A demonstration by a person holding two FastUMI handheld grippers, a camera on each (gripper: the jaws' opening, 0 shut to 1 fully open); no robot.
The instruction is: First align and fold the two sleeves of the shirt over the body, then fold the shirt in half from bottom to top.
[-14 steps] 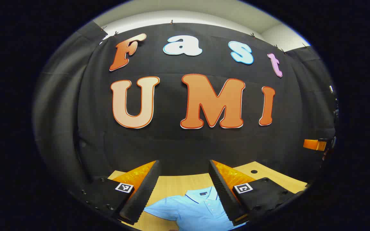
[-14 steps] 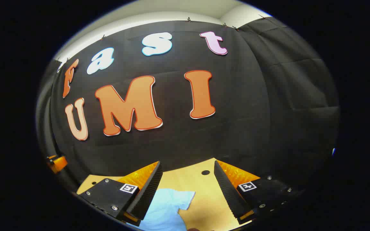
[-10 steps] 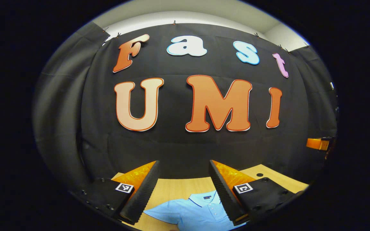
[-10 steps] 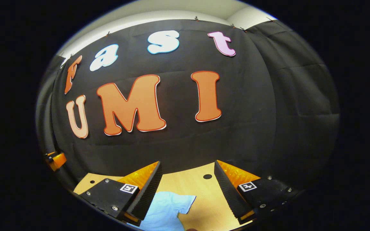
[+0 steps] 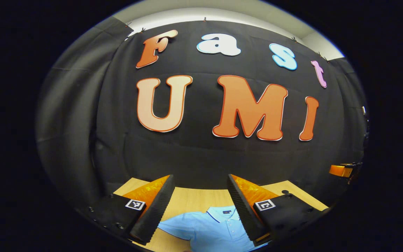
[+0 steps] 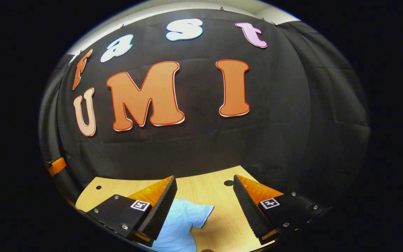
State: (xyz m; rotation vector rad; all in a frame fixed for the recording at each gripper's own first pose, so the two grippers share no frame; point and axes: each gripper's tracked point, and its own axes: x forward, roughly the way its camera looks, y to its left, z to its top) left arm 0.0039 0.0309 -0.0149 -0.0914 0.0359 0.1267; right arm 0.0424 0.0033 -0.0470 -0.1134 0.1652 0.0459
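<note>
In the left gripper view the left gripper [image 5: 200, 182], fingers apart and holding nothing, hangs above the shirt [image 5: 210, 231], whose collar and button placket lie between and below its fingers on the table [image 5: 191, 201]. In the right gripper view the right gripper [image 6: 204, 182], likewise spread and empty, has one short sleeve [image 6: 198, 211] below, toward its left finger. Past it lies bare table with a small hole [image 6: 228, 183].

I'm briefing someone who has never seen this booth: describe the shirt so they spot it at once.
Start at the light wooden table that stands against the black cloth wall. Lying flat on it, beyond the open fingers of the left gripper, is the shirt: a light blue short-sleeved polo with its sleeves spread out to the sides. Its dark-edged collar and buttoned placket mark it, and it is the one soft blue thing on the wood.
</note>
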